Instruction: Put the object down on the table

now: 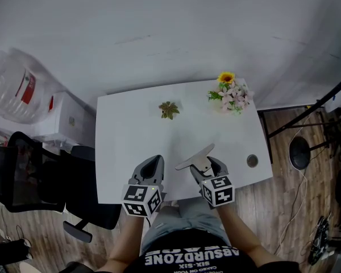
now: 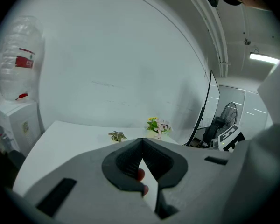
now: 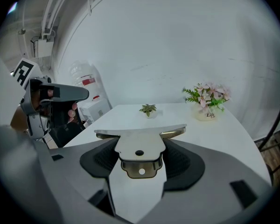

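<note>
Right gripper [image 1: 207, 165] has the object: its jaws are clamped on a flat, silvery steel scraper with a wide front blade [image 3: 140, 146], pinching it from both sides just behind a brass-coloured bracket. Left gripper [image 1: 152, 165] sits alongside with its jaws closed tip to tip and nothing between them.

The scraper is held over the near edge of the white worktop [image 1: 131, 135], at about 6 o'clock on it, and looks clear of the surface, lying roughly level. It appears to lead away from the person toward about 11 o'clock. Its broad front edge runs crosswise, roughly from 8 to 2 o'clock.

For handling, it looks thin, stiff and light. The smooth metal is probably slippery, so holding it at the narrow neck by the bracket makes sense. The blade edge may be sharp, and it is likely to clatter if dropped.

Well beyond it, a small green leafy plant [image 1: 169, 110] sits at 12 o'clock and a pot of pink and yellow flowers [image 1: 232, 94] at 1 o'clock, both well clear.
</note>
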`<action>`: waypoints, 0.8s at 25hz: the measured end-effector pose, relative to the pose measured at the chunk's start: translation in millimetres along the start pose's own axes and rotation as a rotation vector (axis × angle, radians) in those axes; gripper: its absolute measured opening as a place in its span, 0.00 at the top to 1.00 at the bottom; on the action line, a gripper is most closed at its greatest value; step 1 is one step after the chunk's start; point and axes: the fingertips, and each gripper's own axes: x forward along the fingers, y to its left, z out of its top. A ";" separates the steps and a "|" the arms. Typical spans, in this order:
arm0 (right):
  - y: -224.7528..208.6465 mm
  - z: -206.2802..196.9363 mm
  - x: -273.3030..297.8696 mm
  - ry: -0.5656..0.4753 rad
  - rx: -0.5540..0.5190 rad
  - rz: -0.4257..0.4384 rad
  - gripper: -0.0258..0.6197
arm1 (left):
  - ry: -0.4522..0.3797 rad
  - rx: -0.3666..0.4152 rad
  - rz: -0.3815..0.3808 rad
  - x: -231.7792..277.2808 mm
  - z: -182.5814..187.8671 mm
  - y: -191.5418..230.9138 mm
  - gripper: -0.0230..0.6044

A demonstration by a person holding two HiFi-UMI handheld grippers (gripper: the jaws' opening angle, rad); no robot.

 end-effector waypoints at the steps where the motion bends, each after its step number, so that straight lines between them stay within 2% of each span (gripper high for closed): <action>1: -0.4 -1.0 1.5 0.004 0.001 0.002 0.52 | 0.001 0.000 0.001 0.5 0.1 0.6 0.96; 20: -12.8 -26.4 34.8 0.093 0.003 0.032 0.52 | 0.031 -0.006 0.029 16.7 -2.2 14.5 0.96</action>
